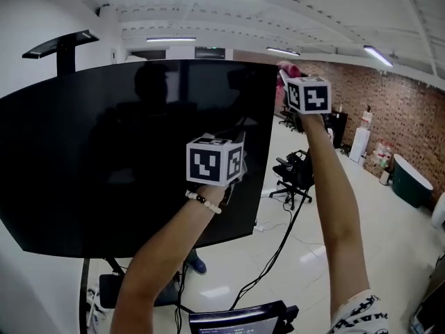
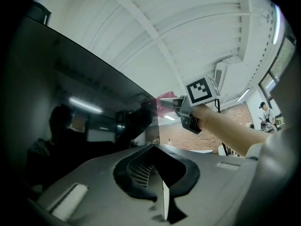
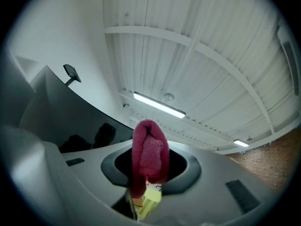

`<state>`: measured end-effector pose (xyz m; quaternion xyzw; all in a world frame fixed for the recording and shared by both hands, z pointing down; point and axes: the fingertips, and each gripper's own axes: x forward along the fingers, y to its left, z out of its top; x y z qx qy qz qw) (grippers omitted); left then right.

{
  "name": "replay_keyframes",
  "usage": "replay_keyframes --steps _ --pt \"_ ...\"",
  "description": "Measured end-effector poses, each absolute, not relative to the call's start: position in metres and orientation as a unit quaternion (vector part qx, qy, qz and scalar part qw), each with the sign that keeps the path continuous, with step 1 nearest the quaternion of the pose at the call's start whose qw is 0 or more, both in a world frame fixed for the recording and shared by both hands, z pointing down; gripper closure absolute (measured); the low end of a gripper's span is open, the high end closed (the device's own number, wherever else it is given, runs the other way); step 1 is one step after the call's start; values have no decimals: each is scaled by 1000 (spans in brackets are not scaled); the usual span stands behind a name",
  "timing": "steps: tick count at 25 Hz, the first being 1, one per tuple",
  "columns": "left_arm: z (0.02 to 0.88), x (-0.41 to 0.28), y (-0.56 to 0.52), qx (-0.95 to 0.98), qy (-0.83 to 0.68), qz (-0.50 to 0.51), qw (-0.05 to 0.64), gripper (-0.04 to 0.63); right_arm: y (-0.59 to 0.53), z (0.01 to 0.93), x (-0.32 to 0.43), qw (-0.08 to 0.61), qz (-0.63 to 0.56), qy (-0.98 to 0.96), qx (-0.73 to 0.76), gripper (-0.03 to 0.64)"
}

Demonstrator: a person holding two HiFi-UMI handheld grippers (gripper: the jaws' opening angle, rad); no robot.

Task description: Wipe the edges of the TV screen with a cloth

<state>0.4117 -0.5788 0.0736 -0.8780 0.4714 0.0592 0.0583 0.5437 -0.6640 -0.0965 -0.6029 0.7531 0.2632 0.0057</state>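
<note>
**Cloth at the top corner: press and slide along the rim**

My left claw (image 2: 162,192) is nearest to me. Its jaws are closed together with nothing in them. It hangs in front of the dark TV screen (image 1: 125,152), low down near the right side. I can't tell if it touches the glass.

My right claw (image 3: 149,173) is higher up and farther out. Its jaws are pinched on the red cloth (image 3: 150,149), and a folded lump of it sticks out past the tips. The TV's top right corner is just to the left of this claw. The cloth looks like it is on that corner, but I can't be sure.

I think the good way is to push only the soft lump on the rim, never the hard tips. Then I slide slowly along the edge and squeeze tight, so the cloth does not slip out.
</note>
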Motion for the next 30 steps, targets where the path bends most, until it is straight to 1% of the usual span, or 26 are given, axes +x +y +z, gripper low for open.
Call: replay_keyframes --steps 2,5,8,10,15,17,20,23,26,30 --pt "79 398 -557 -878 469 61 71 609 -637 -88 547 28 281 740 -610 500" --pt "111 360 -519 -876 473 59 76 609 -586 -46 526 71 280 756 -587 500" --pt "158 316 -485 -868 487 54 77 609 -531 13 489 117 263 790 -541 500" --pt "191 282 -467 -863 498 54 64 609 -502 55 456 125 253 807 -519 500" --pt "281 221 -412 -858 509 57 -31 609 -439 168 388 108 178 853 -479 500" --pt "307 194 -387 -854 513 62 -56 609 -414 207 361 97 145 866 -469 500" --pt "338 145 -351 -839 536 60 -69 609 -379 262 311 88 81 887 -445 500" --pt "370 105 -325 -825 560 31 -68 609 -355 310 260 89 8 903 -420 500" --pt "410 86 -304 -820 564 6 -94 609 -334 354 220 58 -28 908 -415 500" --pt "451 72 -290 -809 572 -1 -135 607 -312 399 184 12 -46 916 -397 502"
